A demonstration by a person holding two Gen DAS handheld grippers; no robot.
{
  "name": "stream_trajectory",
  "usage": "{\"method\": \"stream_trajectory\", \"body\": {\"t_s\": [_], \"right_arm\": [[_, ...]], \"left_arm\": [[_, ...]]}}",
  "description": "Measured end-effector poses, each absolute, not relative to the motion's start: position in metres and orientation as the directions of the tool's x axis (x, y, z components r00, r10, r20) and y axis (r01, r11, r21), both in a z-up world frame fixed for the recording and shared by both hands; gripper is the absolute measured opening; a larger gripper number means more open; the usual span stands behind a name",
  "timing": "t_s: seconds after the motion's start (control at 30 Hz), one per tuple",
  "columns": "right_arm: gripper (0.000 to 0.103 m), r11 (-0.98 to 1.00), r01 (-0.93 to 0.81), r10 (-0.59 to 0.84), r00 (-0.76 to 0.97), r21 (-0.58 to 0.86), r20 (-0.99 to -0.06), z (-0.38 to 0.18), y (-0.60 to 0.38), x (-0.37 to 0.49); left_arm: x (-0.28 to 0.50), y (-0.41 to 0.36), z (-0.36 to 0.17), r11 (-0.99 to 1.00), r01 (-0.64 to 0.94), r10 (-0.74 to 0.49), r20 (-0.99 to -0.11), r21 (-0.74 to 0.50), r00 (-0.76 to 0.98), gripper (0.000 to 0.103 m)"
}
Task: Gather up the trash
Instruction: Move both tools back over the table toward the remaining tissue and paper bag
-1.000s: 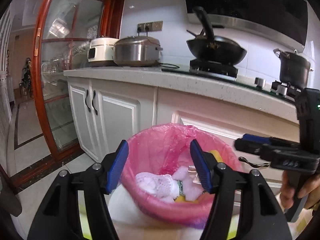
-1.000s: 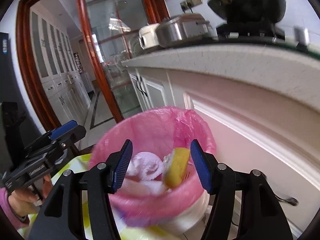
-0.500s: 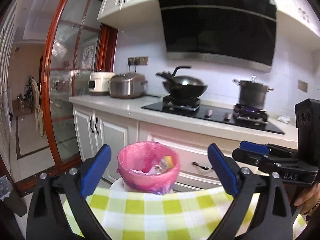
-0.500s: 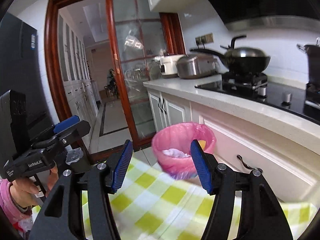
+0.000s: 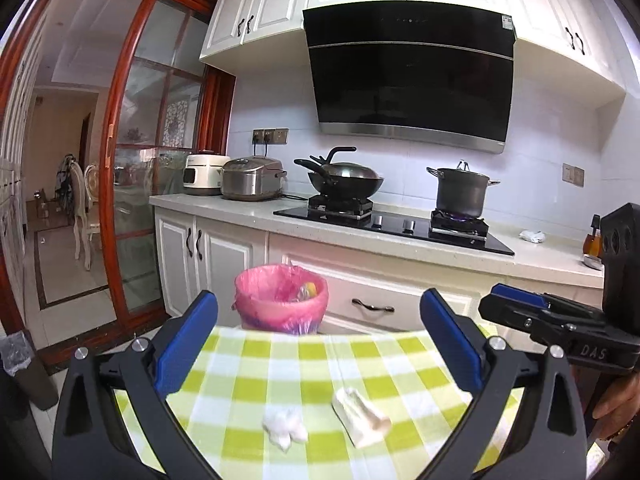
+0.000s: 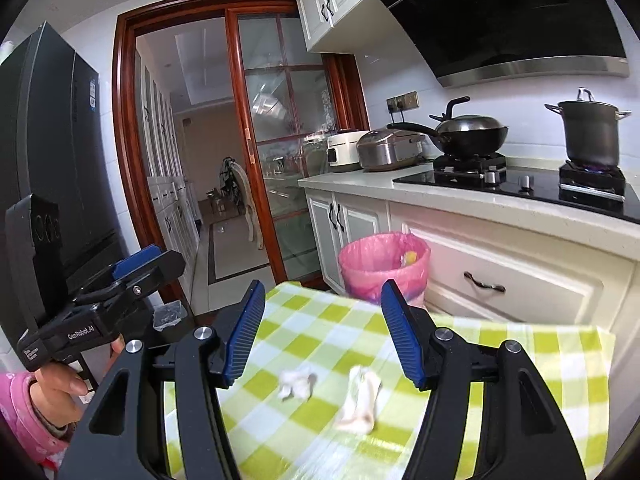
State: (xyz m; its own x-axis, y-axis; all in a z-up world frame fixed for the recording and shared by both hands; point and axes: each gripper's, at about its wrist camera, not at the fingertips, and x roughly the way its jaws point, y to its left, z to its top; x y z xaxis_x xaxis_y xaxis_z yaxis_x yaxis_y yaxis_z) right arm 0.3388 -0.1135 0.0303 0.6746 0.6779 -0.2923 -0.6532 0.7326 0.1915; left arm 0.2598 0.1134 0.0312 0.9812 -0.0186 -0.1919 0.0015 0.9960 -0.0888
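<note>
Two scraps left: crumpled tissue (image 5: 285, 432) and folded paper wad (image 5: 361, 416), both on the checked worktop (image 5: 280, 364), near each other.
Left gripper (image 5: 316, 344): fingers wide apart, holding nothing.
Right gripper (image 6: 322, 336): fingers moderately apart, holding nothing.
Key relation: both scraps lie ahead, between each pair of fingers; the wad's long axis runs roughly along them.
Materials: soft, white, light paper.
Bin (image 5: 281, 298): pink-lined, beyond the far edge.

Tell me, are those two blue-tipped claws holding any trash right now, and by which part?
Nothing is held. The left gripper and right gripper are both open and empty above the checked tablecloth, where two white tissue wads lie.
</note>
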Motion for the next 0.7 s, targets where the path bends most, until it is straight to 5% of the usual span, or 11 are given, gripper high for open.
{"method": "stream_trajectory", "body": {"t_s": [0.3, 0.7], "right_arm": [[0.064, 0.752, -0.64, 0.632, 0.634, 0.156, -0.446, -0.045, -0.1, 0.308], [0.064, 0.822, -0.508, 0.539, 0.548, 0.257, -0.639, -0.152, -0.059, 0.401]], "left_arm": [[0.225, 0.096, -0.036, 0.998, -0.017, -0.003, -0.302, -0.064, 0.953, 0.098], [0.27, 0.134, -0.116, 0.989, -0.098, 0.032, -0.485, -0.111, 0.874, 0.098]]}}
